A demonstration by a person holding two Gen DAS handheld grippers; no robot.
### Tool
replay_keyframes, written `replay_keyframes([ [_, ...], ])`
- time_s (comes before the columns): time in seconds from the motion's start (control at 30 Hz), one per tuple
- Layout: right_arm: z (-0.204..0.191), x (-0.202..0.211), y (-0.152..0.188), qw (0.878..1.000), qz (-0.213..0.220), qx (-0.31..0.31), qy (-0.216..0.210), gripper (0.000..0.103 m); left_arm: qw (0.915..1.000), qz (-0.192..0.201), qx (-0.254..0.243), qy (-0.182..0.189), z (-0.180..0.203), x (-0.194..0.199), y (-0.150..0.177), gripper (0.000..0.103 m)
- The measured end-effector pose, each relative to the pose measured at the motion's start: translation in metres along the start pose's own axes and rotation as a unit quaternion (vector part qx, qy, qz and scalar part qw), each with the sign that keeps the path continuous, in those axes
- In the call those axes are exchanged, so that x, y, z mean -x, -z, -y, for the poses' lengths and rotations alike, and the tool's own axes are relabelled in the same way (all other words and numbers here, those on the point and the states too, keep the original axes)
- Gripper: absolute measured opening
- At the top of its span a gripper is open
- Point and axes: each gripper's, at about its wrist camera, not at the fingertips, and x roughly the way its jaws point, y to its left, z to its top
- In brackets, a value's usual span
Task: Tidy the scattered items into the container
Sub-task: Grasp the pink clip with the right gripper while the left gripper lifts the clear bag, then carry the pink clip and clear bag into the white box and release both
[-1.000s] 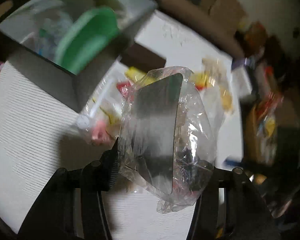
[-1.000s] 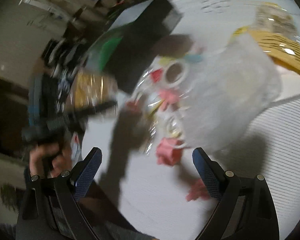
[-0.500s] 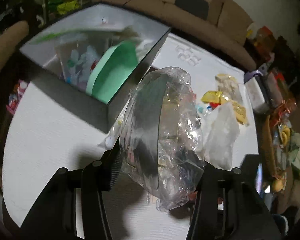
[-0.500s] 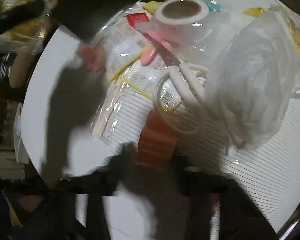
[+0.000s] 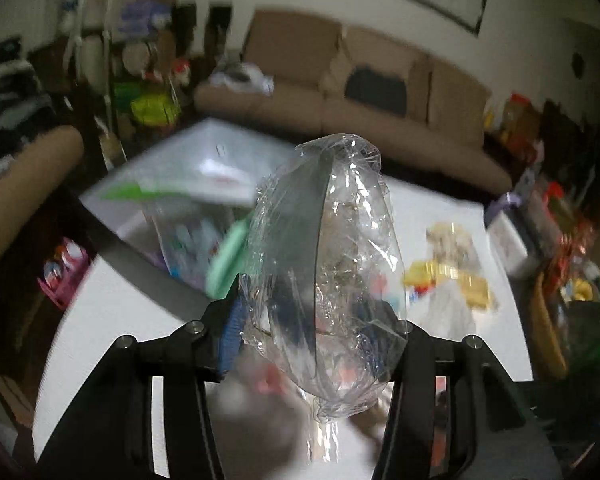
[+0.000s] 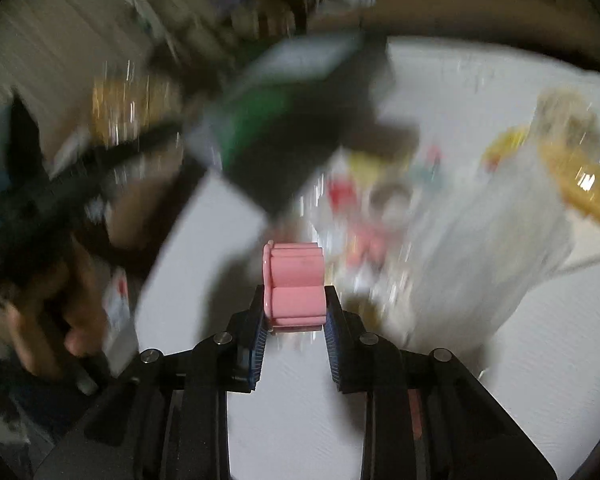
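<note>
My left gripper (image 5: 316, 320) is shut on a clear crinkled plastic bag (image 5: 332, 264) with a dark flat piece inside, held up above the white table (image 5: 112, 320). Beyond it stands the dark open container (image 5: 160, 208), with a green item and packets inside. My right gripper (image 6: 294, 312) is shut on a pink plastic piece (image 6: 294, 284), lifted above the table (image 6: 292, 420). The container (image 6: 300, 128) shows blurred ahead of it, to the upper left. Scattered packets and small toys (image 6: 364, 220) lie to the right of the container.
A large white plastic bag (image 6: 480, 248) and a yellow packet (image 6: 572, 176) lie on the right. A yellow packet (image 5: 448, 276) lies right of the held bag. A brown sofa (image 5: 380, 92) runs behind the table. Cluttered shelves stand left and right.
My right gripper dropped onto the pink piece, shut on it and lifted it. My left gripper rose and tilted up with the clear bag, nearer the container.
</note>
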Motion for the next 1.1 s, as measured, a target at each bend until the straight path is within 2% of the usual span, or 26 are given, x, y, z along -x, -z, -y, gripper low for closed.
replay_keyframes([
  [0.13,0.010,0.017,-0.012,0.997,0.069,-0.006,0.013,0.026,0.9975,0.063,-0.007,-0.030,-0.003,0.018,-0.008,0.046],
  [0.27,0.014,0.030,-0.016,0.993,0.114,0.002,0.013,0.026,0.9945,0.089,-0.023,-0.050,-0.009,0.024,-0.014,0.046],
  [0.33,0.010,0.044,-0.014,0.987,0.158,0.015,0.019,0.026,0.9923,0.104,-0.027,-0.061,-0.012,0.026,-0.017,0.046],
  [0.4,0.000,0.058,-0.016,0.976,0.216,0.035,0.020,0.026,0.9888,0.124,-0.032,-0.077,-0.015,0.029,-0.019,0.046],
  [0.5,-0.015,0.064,-0.021,0.965,0.255,0.060,0.028,0.026,0.9840,0.143,-0.039,-0.100,-0.018,0.030,-0.022,0.046],
  [0.63,-0.020,0.051,-0.034,0.960,0.269,0.067,0.036,0.026,0.9817,0.165,-0.031,-0.090,-0.025,0.038,-0.030,0.046],
  [0.77,-0.021,0.035,-0.052,0.957,0.283,0.053,0.018,0.026,0.9793,0.176,-0.030,-0.095,-0.034,0.039,-0.038,0.046],
  [0.93,-0.042,0.014,-0.076,0.955,0.287,0.076,0.011,0.026,0.9790,0.183,-0.033,-0.084,-0.043,0.034,-0.046,0.046],
  [1.0,-0.048,0.005,-0.088,0.956,0.284,0.075,0.004,0.026,0.9799,0.179,-0.038,-0.080,-0.046,0.028,-0.049,0.046],
  [1.1,-0.058,-0.011,-0.105,0.957,0.277,0.087,0.010,0.026,0.9862,0.156,-0.021,-0.051,-0.059,0.013,-0.050,0.046],
])
